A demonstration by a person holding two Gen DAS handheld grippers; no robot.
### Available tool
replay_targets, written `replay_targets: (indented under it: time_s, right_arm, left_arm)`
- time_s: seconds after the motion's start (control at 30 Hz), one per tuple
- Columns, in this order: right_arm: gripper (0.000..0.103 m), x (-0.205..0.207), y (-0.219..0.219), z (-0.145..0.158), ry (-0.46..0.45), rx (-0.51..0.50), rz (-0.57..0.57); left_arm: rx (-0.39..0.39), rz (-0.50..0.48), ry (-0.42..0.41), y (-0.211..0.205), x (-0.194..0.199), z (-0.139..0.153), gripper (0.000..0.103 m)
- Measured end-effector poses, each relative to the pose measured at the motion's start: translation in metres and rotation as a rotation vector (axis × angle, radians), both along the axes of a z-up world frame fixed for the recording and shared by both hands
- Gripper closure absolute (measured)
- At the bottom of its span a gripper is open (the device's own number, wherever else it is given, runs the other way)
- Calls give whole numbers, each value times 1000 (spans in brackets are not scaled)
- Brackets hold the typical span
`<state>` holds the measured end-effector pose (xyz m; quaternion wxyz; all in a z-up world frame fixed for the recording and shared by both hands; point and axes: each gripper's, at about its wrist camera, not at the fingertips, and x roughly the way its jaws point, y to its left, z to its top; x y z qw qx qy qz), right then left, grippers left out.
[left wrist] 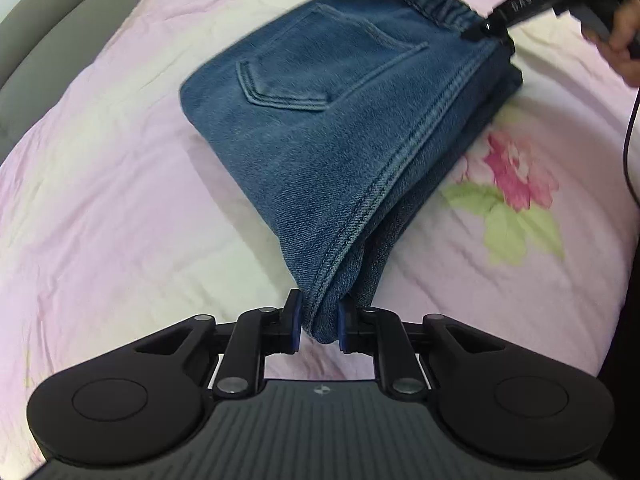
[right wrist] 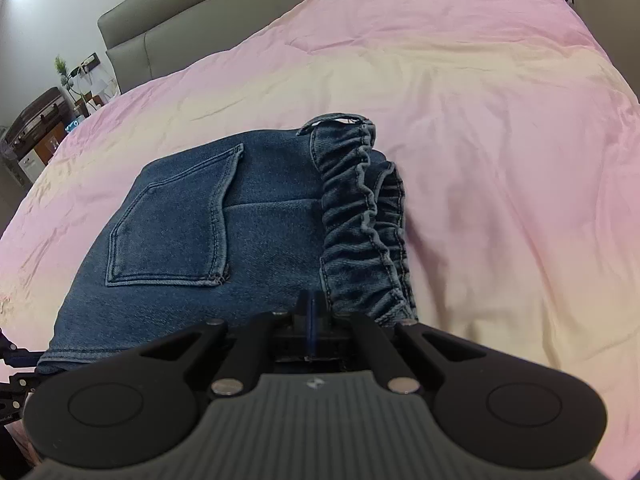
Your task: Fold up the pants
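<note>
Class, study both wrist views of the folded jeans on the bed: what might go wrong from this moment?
1. The left tongs pinch only the tip of one corner of the jeans, so the thick denim may slip out.
2. The right tongs grip beside the elastic waistband, which is bunched and partly open; the folded layers could shift apart.
3. Pulling the corners unevenly may drag the jeans and wrinkle the pink bedsheet.
</note>
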<state>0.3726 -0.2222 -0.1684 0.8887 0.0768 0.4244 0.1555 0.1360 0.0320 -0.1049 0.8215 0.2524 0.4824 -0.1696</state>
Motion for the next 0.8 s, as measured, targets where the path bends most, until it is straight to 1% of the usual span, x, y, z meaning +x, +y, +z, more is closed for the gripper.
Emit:
replay_targets:
  time_s: [0.07, 0.17, 0.27, 0.37, 0.43, 0.5, 0.53, 0.57, 0.6, 0.63, 0.67, 0.7, 0.73, 0.77, 0.8]
  right_arm:
    - [103, 0, 2, -3, -2, -8, 11]
    - [103, -2, -1, -10, 4, -3, 16]
    - [103, -7, 3, -15, -22, -30, 38]
    - [103, -3, 1, -15, 1, -17, 27]
    - [103, 1, 1, -12, 24, -10, 14]
    - [103, 4, 4, -2, 27, -19, 18]
    - [103, 3, 5, 4, 19, -28, 30]
    - [103, 1, 6, 11, 10, -35, 46]
    - [103, -4, 8, 18, 3, -37, 63]
    - [101, -8, 8, 25, -2, -40, 76]
    - [91, -10, 8, 31, -11, -38, 89]
    - [85, -14, 7, 37, -20, -29, 107]
    - [75, -17, 6, 43, -28, -21, 119]
    - [60, -18, 6, 48, -31, -31, 119]
    - [51, -21, 5, 50, -40, -58, 110]
  left_arm:
    - [20, -23, 23, 0, 1, -12, 85]
    - [18, -14, 53, 0, 4, -20, 85]
    - [5, -5, 65, 2, 5, -18, 85]
    - [-22, 33, 91, 4, 13, -8, 83]
    - [-39, 48, 87, 6, 18, 4, 75]
    - [-64, 49, 93, 9, 17, 17, 73]
    - [-79, 49, 88, 11, 16, 24, 69]
    - [-101, 52, 81, 14, 16, 33, 66]
    - [-130, 57, 74, 18, 16, 42, 60]
    - [-160, 69, 64, 21, 17, 50, 56]
    - [-192, 85, 55, 24, 19, 57, 55]
    - [-217, 101, 51, 24, 25, 63, 53]
    - [-239, 116, 41, 24, 31, 67, 51]
    - [-256, 129, 28, 25, 36, 71, 50]
    - [-265, 141, 15, 26, 41, 73, 46]
